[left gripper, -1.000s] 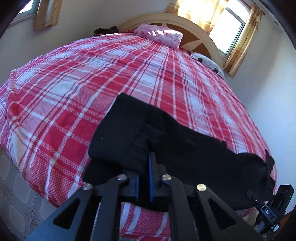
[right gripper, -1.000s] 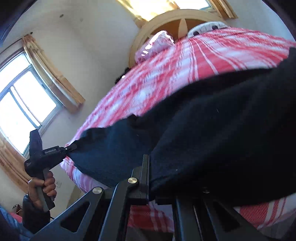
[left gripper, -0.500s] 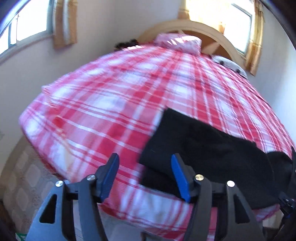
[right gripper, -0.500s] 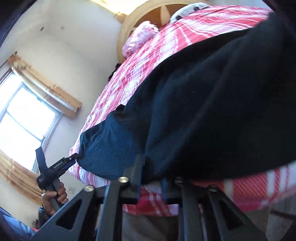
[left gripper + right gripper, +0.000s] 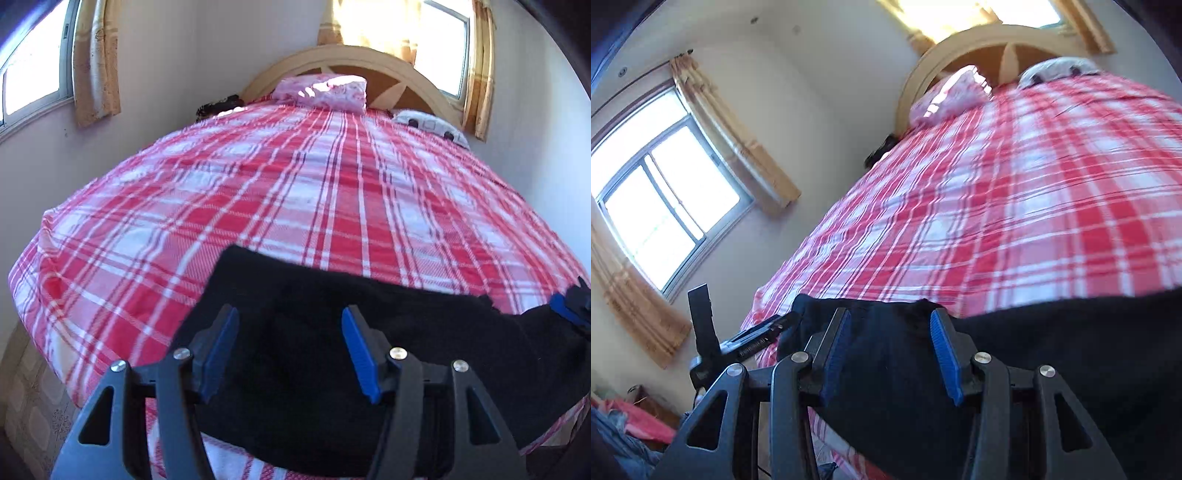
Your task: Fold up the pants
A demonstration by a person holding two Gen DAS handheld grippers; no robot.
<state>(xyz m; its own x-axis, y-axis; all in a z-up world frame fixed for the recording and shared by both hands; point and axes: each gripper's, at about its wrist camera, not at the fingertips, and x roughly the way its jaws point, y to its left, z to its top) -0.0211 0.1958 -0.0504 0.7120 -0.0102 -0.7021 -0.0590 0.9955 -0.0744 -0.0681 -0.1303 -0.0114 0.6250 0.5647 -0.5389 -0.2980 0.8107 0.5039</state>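
Observation:
The black pants [image 5: 388, 332] lie folded across the near edge of the bed, on the red and white plaid cover [image 5: 295, 192]. My left gripper [image 5: 290, 349] is open, just above the pants' left part, holding nothing. My right gripper [image 5: 890, 350] is open over the pants [image 5: 1052, 350] at their other end, also empty. The right gripper's blue pad shows at the right edge of the left wrist view [image 5: 565, 308]. The left gripper shows at the left in the right wrist view [image 5: 753, 341].
A pink pillow [image 5: 321, 90] and a white patterned pillow [image 5: 430, 125] lie at the curved wooden headboard [image 5: 354, 61]. Curtained windows are on the left wall [image 5: 665, 206] and behind the headboard. Tiled floor [image 5: 29, 406] lies below the bed's left corner.
Both grippers have let go of the pants and opened. The pants now lie flat on the bed edge. Both grippers have drawn back a little.

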